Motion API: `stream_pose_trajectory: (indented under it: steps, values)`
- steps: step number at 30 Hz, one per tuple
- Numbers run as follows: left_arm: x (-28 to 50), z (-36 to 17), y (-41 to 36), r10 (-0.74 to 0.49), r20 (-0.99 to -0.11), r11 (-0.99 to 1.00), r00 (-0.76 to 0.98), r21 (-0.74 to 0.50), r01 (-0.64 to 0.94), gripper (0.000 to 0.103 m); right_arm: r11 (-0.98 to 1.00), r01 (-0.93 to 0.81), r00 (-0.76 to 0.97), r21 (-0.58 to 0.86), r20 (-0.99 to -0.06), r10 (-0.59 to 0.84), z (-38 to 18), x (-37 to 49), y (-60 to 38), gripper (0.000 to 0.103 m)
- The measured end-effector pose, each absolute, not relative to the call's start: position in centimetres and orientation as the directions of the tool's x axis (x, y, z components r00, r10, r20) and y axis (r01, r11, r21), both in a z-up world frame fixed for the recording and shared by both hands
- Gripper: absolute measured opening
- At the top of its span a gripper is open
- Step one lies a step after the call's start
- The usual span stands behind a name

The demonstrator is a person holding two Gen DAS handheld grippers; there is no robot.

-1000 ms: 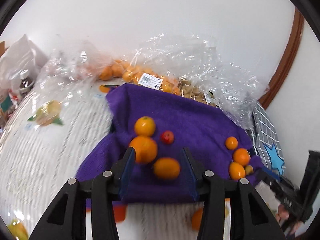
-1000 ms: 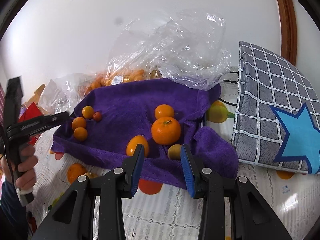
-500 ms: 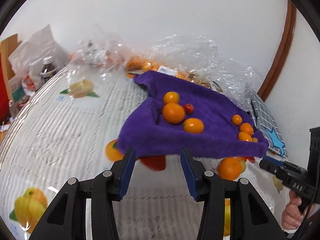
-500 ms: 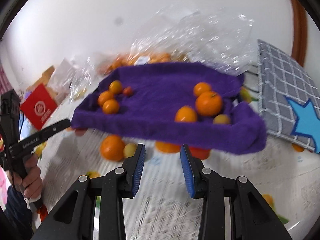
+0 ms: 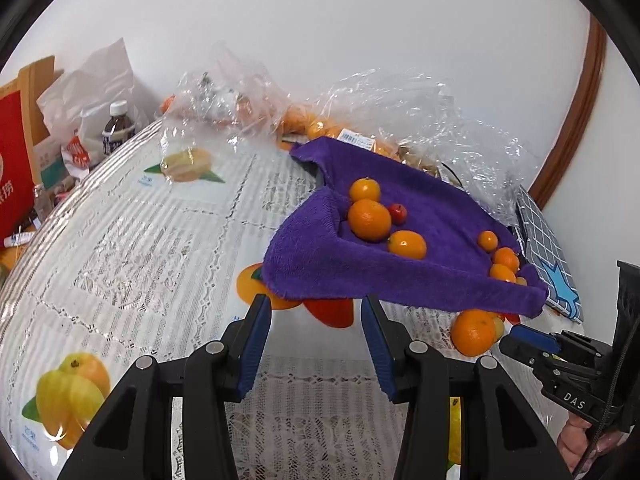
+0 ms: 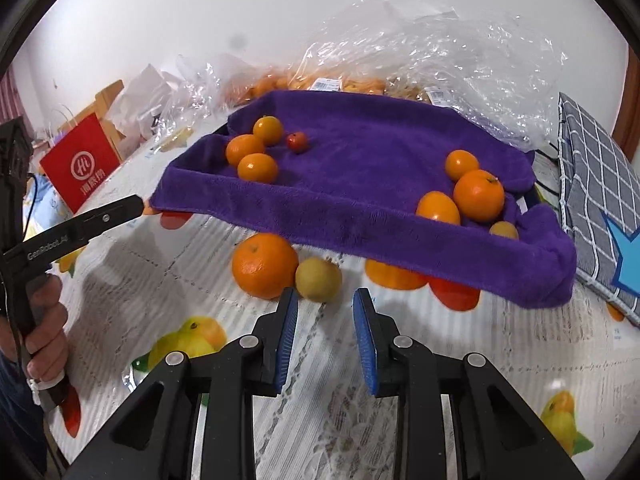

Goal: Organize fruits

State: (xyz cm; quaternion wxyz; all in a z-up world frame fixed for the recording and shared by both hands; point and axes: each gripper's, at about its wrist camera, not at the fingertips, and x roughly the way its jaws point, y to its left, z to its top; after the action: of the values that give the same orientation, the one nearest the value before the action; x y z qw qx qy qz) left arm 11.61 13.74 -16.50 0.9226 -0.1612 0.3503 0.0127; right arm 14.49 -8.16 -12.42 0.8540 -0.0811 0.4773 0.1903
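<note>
Plainly, both grippers, left [image 5: 316, 306] and right [image 6: 325, 301], hang released and empty short of the purple towel [image 6: 360, 152], which carries two clusters of oranges. A large orange [image 6: 264, 266] and a yellowish fruit [image 6: 318, 280] lie on the tablecloth [image 5: 140, 248] beside the towel's overhanging edge. Snagging that edge could spill everything. Crinkled plastic bags [image 6: 460, 56] crowd behind.
</note>
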Motion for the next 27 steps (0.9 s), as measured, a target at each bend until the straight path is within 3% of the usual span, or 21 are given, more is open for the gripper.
stream_pose_trajectory:
  steps: [27]
  values:
    - [12.5, -18.0, 13.5, -0.094, -0.72, 0.949, 0.688, -0.274, -0.157, 0.044, 0.923, -0.383, 0.467, 0.027, -0.857, 0.219, -14.4, 17.5, -7.2, 0.037]
